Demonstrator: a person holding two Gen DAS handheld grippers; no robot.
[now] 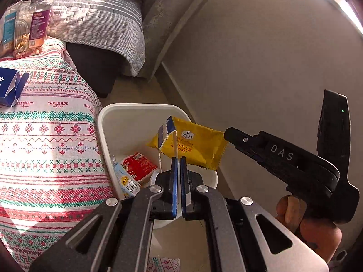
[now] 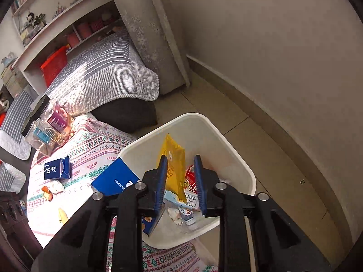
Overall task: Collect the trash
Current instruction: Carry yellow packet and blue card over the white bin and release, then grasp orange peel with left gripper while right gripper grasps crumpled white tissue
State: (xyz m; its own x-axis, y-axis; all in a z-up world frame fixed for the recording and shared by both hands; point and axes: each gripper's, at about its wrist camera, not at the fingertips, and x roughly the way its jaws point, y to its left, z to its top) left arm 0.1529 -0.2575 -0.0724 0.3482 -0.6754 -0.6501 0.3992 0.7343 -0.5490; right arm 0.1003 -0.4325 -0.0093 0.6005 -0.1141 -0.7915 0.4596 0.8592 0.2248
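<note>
A white trash bin [image 1: 109,122] [image 2: 240,158] stands on the floor beside the table. It holds a red packet [image 1: 140,165], a milk carton [image 1: 126,181] and other wrappers. My left gripper [image 1: 179,158] is shut on a blue-and-white carton [image 1: 166,133], held over the bin; the same blue carton [image 2: 114,179] shows by the bin's rim in the right wrist view. My right gripper [image 2: 180,158] is open above the bin, and a yellow snack wrapper [image 2: 172,158] [image 1: 192,145] hangs between its fingers, free or touching I cannot tell.
The table with a patterned cloth [image 1: 45,136] [image 2: 95,149] carries a small blue box [image 1: 9,86] [image 2: 56,168], clear snack jars [image 1: 27,27] [image 2: 45,124], a crumpled tissue [image 2: 55,187] and food scraps. A grey-quilted bed [image 2: 102,72], curtain and wall lie beyond.
</note>
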